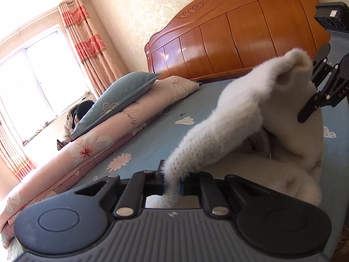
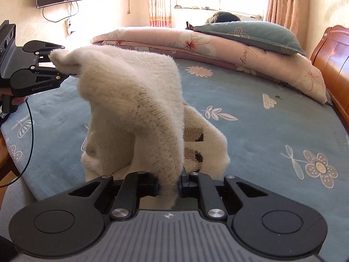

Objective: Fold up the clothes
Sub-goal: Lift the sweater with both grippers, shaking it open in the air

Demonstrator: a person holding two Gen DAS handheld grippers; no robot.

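Where sweater (image 2: 135, 100) hangs, blue bedsheet (image 2: 250, 135).

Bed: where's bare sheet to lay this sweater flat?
The blue sheet is bare between the sweater and the folded quilt, toward the headboard. Crowded along the quilt and pillow, and beside the left gripper.

In the right wrist view the blue bedsheet (image 2: 250, 135) lies bare from 1 to 4 o'clock, free passage. The folded quilt (image 2: 218, 50) and pillow (image 2: 250, 35) bar 12 o'clock, the headboard (image 2: 333, 65) 3 o'clock; the lifted white sweater (image 2: 130, 100) (both grippers clamp it) fills centre
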